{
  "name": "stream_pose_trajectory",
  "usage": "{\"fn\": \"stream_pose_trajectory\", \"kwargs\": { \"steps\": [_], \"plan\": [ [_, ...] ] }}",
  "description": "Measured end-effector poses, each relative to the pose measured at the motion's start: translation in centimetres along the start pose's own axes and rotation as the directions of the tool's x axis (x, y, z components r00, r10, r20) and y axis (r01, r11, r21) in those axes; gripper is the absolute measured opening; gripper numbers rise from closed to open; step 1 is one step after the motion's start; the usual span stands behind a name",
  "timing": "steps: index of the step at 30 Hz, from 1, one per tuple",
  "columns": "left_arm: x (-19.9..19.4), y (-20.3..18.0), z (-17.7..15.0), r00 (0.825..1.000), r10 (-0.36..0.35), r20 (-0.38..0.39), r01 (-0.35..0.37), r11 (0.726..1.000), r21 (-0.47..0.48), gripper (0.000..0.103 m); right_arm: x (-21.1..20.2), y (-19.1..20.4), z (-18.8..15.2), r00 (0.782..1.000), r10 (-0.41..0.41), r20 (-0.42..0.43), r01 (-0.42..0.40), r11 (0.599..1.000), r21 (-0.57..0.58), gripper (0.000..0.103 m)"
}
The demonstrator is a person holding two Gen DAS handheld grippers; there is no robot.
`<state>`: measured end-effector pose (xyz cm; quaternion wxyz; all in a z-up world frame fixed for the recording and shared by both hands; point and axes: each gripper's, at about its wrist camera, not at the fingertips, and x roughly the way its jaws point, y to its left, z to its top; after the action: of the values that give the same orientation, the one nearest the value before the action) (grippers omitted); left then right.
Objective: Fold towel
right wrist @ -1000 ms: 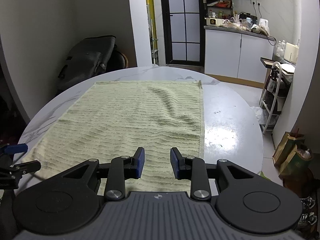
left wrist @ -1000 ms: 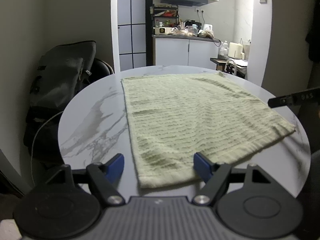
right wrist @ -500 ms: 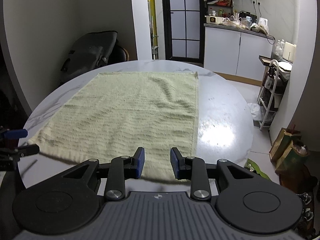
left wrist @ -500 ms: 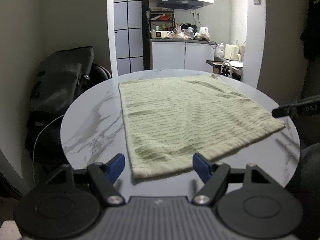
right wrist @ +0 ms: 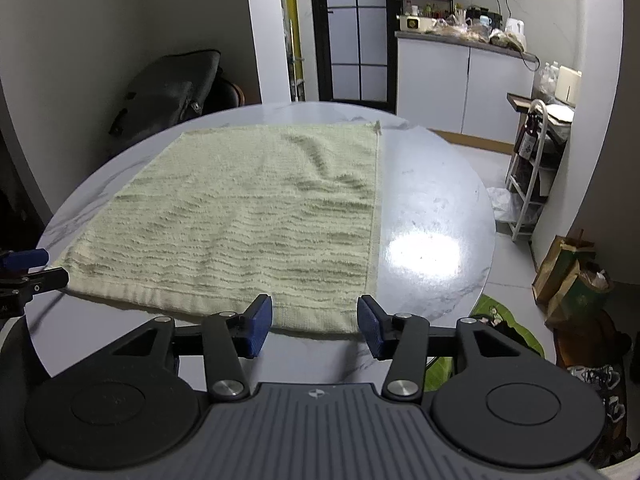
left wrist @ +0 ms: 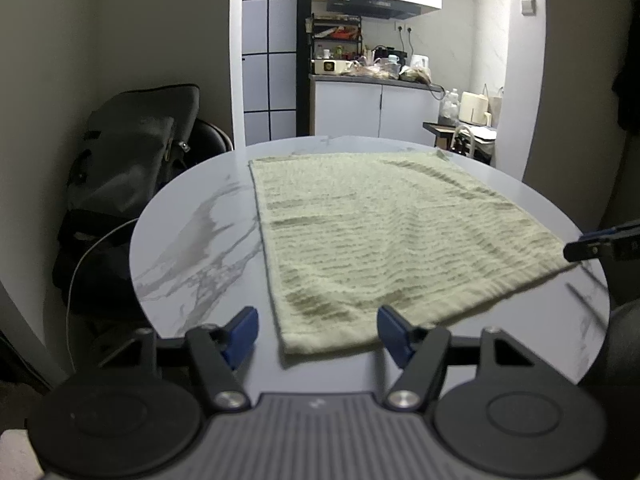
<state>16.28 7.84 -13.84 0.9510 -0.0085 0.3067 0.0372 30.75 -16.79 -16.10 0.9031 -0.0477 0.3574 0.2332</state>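
Fingers (right wrist: pixel 256 322) spread at towel (right wrist: pixel 256 216) near edge; table (right wrist: pixel 432 208) bare right.

Black left tongs (left wrist: pixel 318 330), right tongs (right wrist: pixel 315 322): blue pads, silver screws, ribbed grey housing, round discs.

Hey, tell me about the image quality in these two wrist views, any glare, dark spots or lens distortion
Right wrist view: a bright glare patch on the bare table beside the towel; fisheye curves the walls. Left wrist view: dimmer, an overexposed white panel above the kitchen, dark vignetted corners, towel texture fairly sharp, the right gripper's tip at the frame edge slightly soft.
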Motion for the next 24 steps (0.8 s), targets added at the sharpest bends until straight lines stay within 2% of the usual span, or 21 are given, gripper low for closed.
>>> {"fn": "stream_pose_trajectory", "kwargs": {
  "steps": [9,14,18,24],
  "plan": [
    [0.1,0.3,0.0,1.0,-0.025,-0.004,0.026,1.0,0.017,0.07,0.3,0.4,0.0,1.0,-0.03,-0.01,0.029,0.999,-0.027,0.054],
    [0.1,0.4,0.1,0.999,-0.054,-0.001,0.054,0.999,0.007,0.07,0.0,-0.3,0.0,0.999,-0.042,0.001,0.042,0.999,0.017,0.054],
    [0.0,0.2,0.1,0.998,-0.068,0.006,0.067,0.998,0.012,0.07,-0.1,-0.3,0.0,0.998,-0.065,-0.008,0.065,0.998,-0.013,0.054],
    [0.4,-0.2,0.0,0.998,-0.062,-0.002,0.062,0.998,0.033,0.07,0.3,-0.7,0.0,0.998,-0.05,-0.033,0.05,0.999,0.006,0.054]
  ]
}}
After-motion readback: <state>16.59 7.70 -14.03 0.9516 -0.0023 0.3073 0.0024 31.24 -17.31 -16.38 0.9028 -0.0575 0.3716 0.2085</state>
